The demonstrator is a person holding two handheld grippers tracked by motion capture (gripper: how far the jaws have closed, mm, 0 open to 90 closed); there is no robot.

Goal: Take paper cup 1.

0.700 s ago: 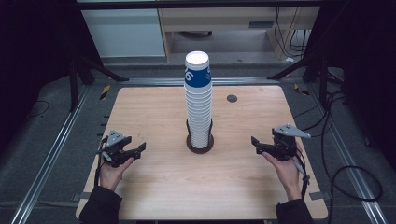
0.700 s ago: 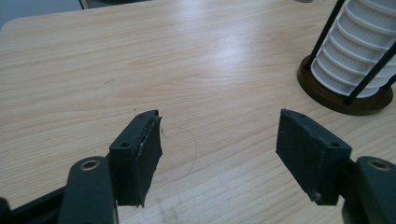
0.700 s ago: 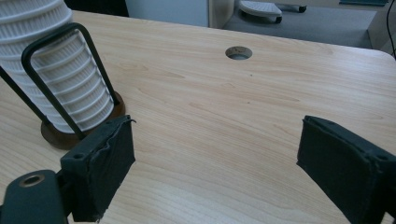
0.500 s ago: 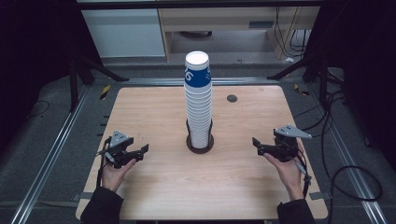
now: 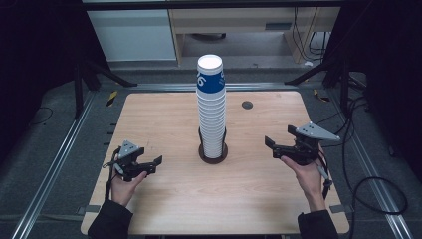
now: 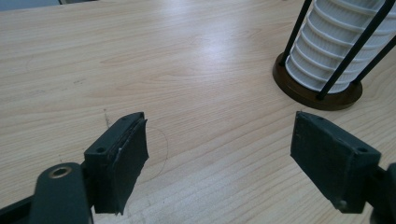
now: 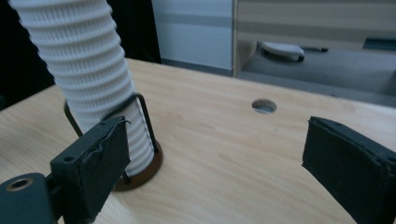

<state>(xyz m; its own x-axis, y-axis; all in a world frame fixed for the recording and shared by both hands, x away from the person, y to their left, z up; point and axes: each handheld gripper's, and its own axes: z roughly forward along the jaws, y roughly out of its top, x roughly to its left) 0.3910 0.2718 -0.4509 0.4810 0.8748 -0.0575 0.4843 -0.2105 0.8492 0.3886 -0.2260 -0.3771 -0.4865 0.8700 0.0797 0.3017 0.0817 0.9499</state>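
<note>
My right gripper [image 5: 278,147] hangs over the table with its jaws spread wide and nothing between them; my left gripper [image 5: 148,166] is just as wide and just as empty. From the right one, the tall stack of ribbed white paper cups [image 5: 212,107], topped by a blue-banded cup, stands at about nine o'clock; from the left one it sits near two o'clock, well apart from both. The stack rests in a dark round wire-post holder [image 5: 213,152] at the middle of the pale wooden table [image 5: 164,119], with a small round hole [image 5: 247,105] in the board at one o'clock from the stack. I judge nothing is done yet: no cup is lifted off. Compared with the earlier picture, both my hands have sunk slightly toward me; the stack stands the same
</note>
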